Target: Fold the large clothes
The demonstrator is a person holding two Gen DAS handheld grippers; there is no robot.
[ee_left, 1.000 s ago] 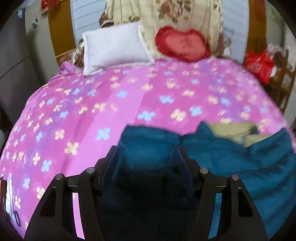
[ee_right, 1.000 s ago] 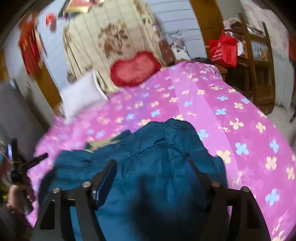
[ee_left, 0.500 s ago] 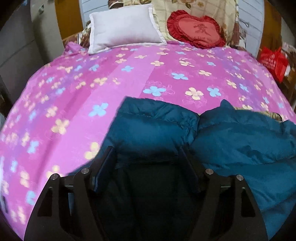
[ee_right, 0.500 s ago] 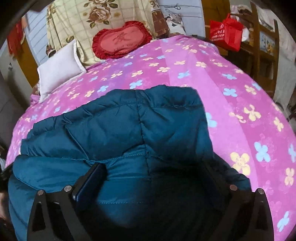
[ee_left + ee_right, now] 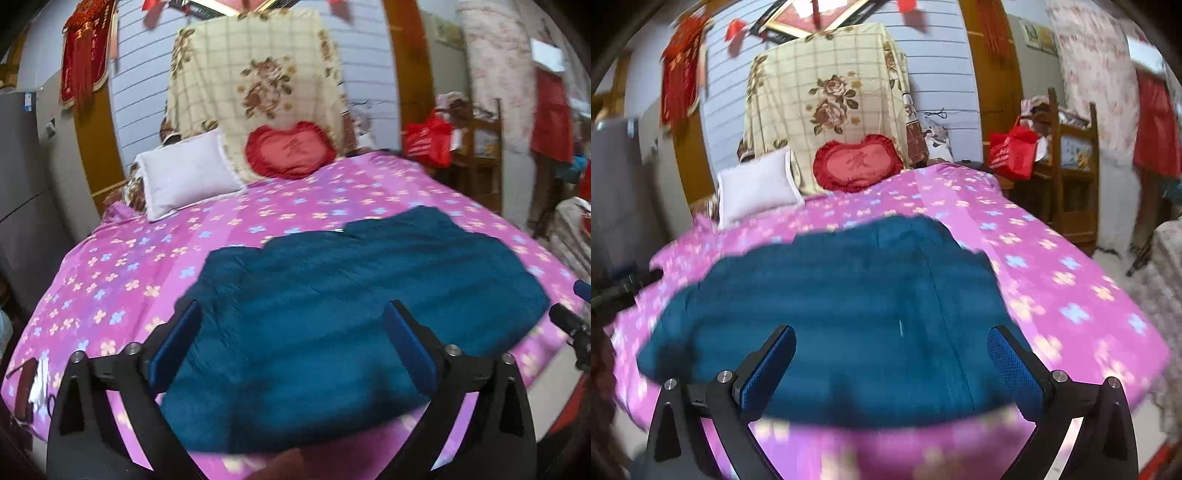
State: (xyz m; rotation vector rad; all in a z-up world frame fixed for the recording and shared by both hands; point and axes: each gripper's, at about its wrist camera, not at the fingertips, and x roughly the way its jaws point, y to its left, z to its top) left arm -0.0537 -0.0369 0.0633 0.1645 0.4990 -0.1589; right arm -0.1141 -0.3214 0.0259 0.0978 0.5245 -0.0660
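While spread flat across the near half of the pink flowered bed, teal padded jacket free of both claws. Left claw above the jacket's near edge, jaws opening wide, nothing pinched between the blue pads. Right claw likewise over the near edge, jaws opening, released, no cloth in them. White pillow and red heart cushion at the bed's far end, well apart from the jacket. Red bag beside the bed.
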